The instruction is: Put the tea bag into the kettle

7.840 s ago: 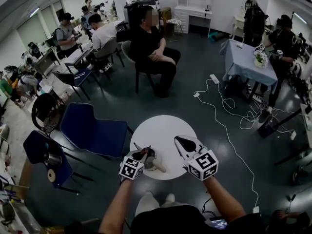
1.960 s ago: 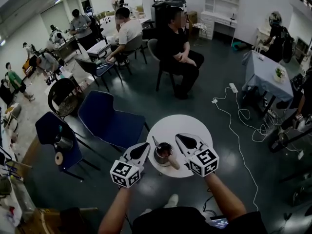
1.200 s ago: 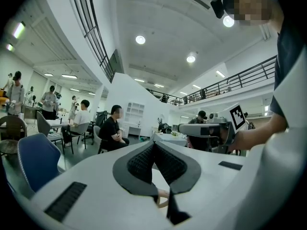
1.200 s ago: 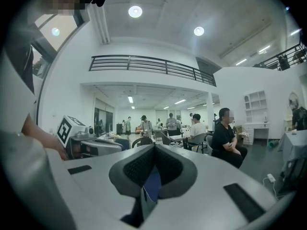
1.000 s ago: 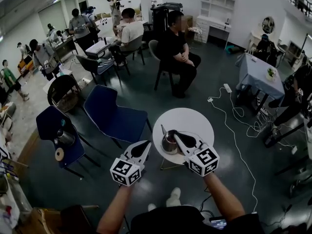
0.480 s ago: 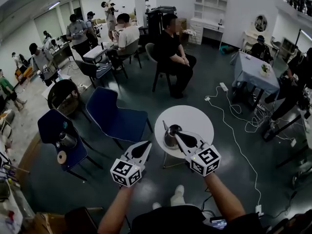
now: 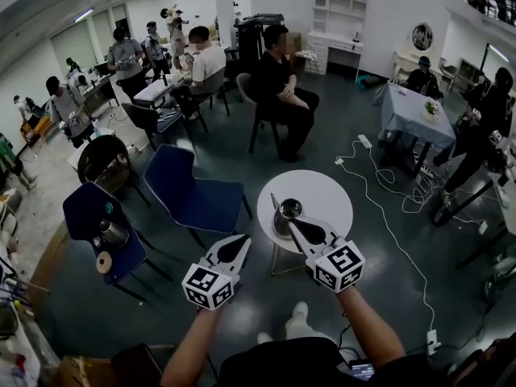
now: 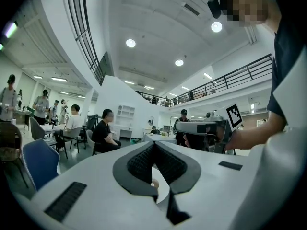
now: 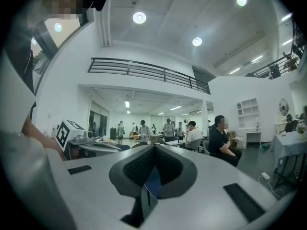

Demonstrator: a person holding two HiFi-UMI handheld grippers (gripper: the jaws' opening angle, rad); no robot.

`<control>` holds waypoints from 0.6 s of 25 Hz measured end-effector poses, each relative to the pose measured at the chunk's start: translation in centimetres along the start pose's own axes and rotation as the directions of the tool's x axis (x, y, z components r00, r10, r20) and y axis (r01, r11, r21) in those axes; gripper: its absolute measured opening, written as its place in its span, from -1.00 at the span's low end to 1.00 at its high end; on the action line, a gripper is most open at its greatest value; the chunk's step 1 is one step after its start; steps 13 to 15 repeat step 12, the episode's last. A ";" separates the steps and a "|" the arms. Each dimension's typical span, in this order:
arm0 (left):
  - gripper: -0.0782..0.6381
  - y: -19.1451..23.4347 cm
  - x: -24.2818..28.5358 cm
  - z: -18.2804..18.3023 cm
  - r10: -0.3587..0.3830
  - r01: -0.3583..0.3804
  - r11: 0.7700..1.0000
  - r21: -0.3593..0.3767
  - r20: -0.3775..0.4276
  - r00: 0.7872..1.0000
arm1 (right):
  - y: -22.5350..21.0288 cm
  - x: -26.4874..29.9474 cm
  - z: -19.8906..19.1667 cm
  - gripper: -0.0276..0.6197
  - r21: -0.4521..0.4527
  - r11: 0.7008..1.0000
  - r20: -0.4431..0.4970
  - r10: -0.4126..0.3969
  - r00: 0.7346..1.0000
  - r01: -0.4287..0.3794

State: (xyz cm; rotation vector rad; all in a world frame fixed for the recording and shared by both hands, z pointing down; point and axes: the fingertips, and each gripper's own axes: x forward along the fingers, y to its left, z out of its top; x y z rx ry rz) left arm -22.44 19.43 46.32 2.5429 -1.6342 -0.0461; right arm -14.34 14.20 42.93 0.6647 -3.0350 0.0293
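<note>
A metal kettle (image 7: pixel 286 215) with an open top stands at the near left of a small round white table (image 7: pixel 322 196). I see no tea bag in any view; the kettle's inside is too small to make out. My right gripper (image 7: pixel 294 226) hangs in the air just in front of the kettle, jaws shut with nothing in them (image 9: pixel 154 146). Further left and nearer to me, my left gripper (image 7: pixel 240 243) is over the floor, also shut and empty (image 8: pixel 154 143). Both point level into the room.
Two blue chairs (image 7: pixel 193 192) (image 7: pixel 93 220) stand left of the table. A seated person in black (image 7: pixel 278 87) is beyond it. A white cable (image 7: pixel 387 216) trails on the floor to the right. A grey-clothed table (image 7: pixel 411 111) is far right.
The table and kettle have slid away and upward in the head view. Both grippers stay shut, held in front of me, the left one now off the table.
</note>
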 end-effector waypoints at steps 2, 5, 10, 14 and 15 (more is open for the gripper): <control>-0.74 -0.3 -0.7 -0.2 -0.008 0.008 1.000 -0.001 0.001 1.000 | 0.6 -0.4 -0.1 -0.86 0.001 1.000 0.002 -0.012 1.000 0.012; -0.74 -0.6 -1.7 -0.4 -0.019 0.019 1.000 -0.002 0.001 1.000 | 1.6 -0.9 -0.1 -0.86 -0.001 1.000 0.002 -0.025 1.000 0.025; -0.74 -0.9 -2.6 0.1 -0.027 0.027 1.000 -0.009 0.004 1.000 | 2.6 -1.2 0.0 -0.86 0.000 0.999 -0.008 -0.033 0.999 0.033; -0.74 -1.1 -3.0 0.2 -0.030 0.030 0.999 -0.012 0.005 1.000 | 3.0 -1.3 -0.1 -0.86 -0.001 0.999 -0.015 -0.033 0.999 0.033; -0.74 -1.1 -3.0 0.2 -0.030 0.030 0.999 -0.012 0.005 1.000 | 3.0 -1.3 -0.1 -0.86 -0.001 0.999 -0.015 -0.033 0.999 0.033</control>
